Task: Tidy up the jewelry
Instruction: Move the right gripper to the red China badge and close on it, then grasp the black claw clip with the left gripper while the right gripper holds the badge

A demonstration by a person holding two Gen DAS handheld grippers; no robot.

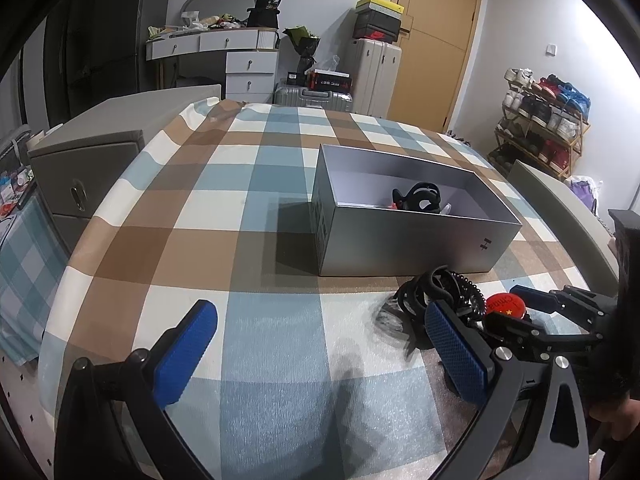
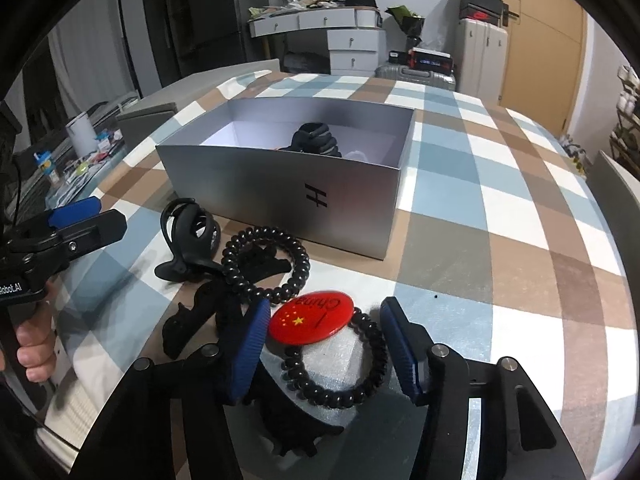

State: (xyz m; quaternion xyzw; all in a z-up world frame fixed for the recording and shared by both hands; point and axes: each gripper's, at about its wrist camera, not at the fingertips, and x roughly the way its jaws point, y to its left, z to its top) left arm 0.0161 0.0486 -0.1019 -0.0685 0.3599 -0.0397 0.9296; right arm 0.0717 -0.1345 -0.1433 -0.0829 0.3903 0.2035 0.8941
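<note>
Red badge between right gripper jaws, untouched; left gripper jaws released.

A checked cloth in blue, brown and white covered the table through the middle of the frame. Behind it, at upper centre, stood a white dressing table with drawers, cluttered on top, and pale suitcases with shoe boxes stacked above them. A wooden door filled the upper right, with a shoe rack at the right edge.
</note>
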